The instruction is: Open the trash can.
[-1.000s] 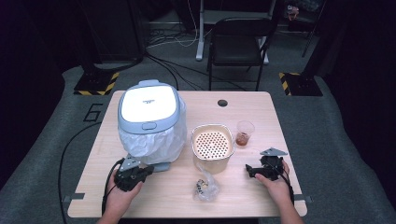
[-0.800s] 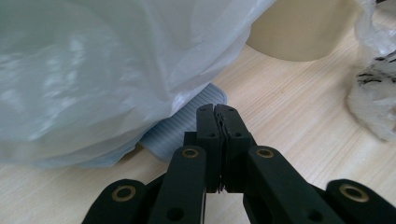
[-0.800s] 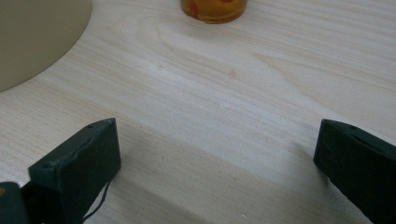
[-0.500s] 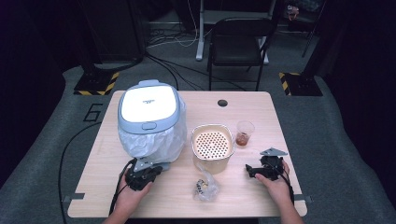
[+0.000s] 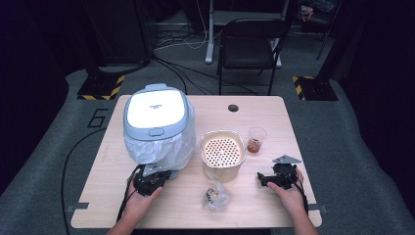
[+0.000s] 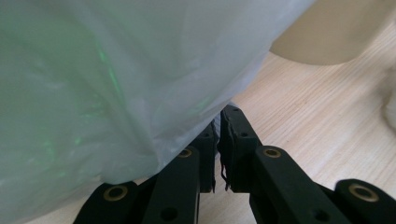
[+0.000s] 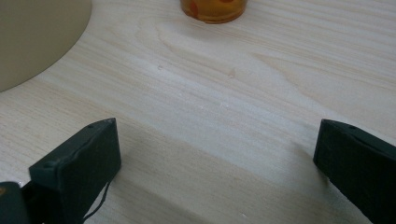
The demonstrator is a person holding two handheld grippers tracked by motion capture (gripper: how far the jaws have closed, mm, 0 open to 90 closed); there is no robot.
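Plastic film [image 6: 116, 84] covers most of the left gripper view, a cloudy sheet draped over the jaw tips, so exactly what lies behind it is hard to make out. The left gripper [image 6: 218, 122] has its jaws almost pressed together with a thin slit between the pads; they have just been opening slightly, and whether a fold of the film is pinched there I cannot tell. In the high view this left gripper [image 5: 155, 175] sits at the lower front edge of the bagged appliance [image 5: 156, 122], whose white lid [image 5: 155, 108] shows above the wrapping. A second ago the left hand was lower and further left, apart from the bag; it has since slid up to the film.

The right gripper [image 7: 217, 154] rests with jaws spread wide over bare table [image 7: 224, 93], unmoved. At that view's top edge the cup [image 7: 213, 9] is cut off, and the beige basket [image 7: 37, 37] shows as a curved wall.
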